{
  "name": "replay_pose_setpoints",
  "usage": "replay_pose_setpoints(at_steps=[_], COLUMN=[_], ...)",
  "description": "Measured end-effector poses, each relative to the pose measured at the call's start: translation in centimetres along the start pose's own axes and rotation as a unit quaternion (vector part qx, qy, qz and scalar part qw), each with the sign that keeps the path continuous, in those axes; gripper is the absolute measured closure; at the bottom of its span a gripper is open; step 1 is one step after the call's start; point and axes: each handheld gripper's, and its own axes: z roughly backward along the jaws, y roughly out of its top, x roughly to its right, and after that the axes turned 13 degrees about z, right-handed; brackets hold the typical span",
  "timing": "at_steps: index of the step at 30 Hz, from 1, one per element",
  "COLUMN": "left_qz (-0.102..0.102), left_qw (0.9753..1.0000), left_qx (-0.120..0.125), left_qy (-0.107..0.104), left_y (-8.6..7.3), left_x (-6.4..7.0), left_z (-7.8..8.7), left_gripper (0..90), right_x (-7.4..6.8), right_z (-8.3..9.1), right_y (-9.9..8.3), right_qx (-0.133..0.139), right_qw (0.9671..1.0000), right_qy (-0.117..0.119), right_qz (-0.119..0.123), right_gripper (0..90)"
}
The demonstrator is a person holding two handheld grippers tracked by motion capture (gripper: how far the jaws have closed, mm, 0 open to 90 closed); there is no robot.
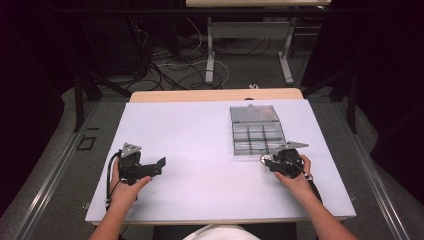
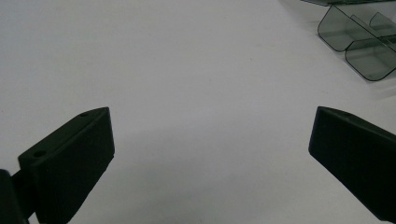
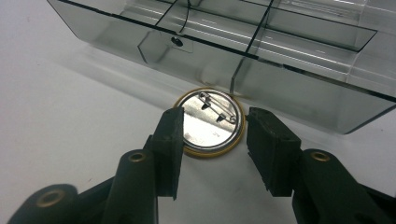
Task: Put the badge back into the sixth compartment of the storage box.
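Note:
A round pin badge (image 3: 210, 123) lies back-up on the white table (image 3: 56, 121), its safety pin showing, just in front of the clear compartment box (image 3: 289, 88). My right gripper (image 3: 212, 123) has its jaws closed in on the badge's two edges. In the high view the badge (image 1: 264, 159) sits at the right gripper's (image 1: 270, 161) tip, by the near-right corner of the box (image 1: 256, 129). My left gripper (image 1: 159, 165) rests at the left of the table, held by a hand, jaws wide open and empty. Its own view shows the left gripper (image 2: 210, 140) over bare table.
The box is an open, lidded organiser whose dividers (image 3: 259, 25) form several compartments; its corner (image 2: 359, 42) shows far right in the left gripper view. The white board (image 1: 200, 150) covers a wooden table. Behind it stand another table's legs (image 1: 210, 55) and floor cables (image 1: 165, 70).

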Motion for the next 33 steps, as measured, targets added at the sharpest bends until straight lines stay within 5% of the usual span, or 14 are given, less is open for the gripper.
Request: replay_pose_setpoints(at_steps=[10,14,33], left_qz=[0.002,0.002,-0.003], left_qw=[1.0000,1.0000,1.0000], left_qx=[0.001,0.001,-0.007], left_qy=[0.002,0.001,-0.005], left_y=[0.0,0.0,0.0], left_x=[0.0,0.0,0.1], left_z=[0.1,0.1,-0.2], left_gripper=[0.5,0.5,0.6], right_x=[-0.9,-1.7,-3.1], right_z=[-0.4,-0.6,-1.6], right_y=[0.1,0.3,0.7], right_qx=[-0.007,-0.012,-0.003], right_qw=[0.9991,0.9985,0.9928], right_qy=[-0.026,-0.048,-0.103], right_qz=[-0.032,-0.026,-0.061], right_gripper=[46.4,42.8,42.4])
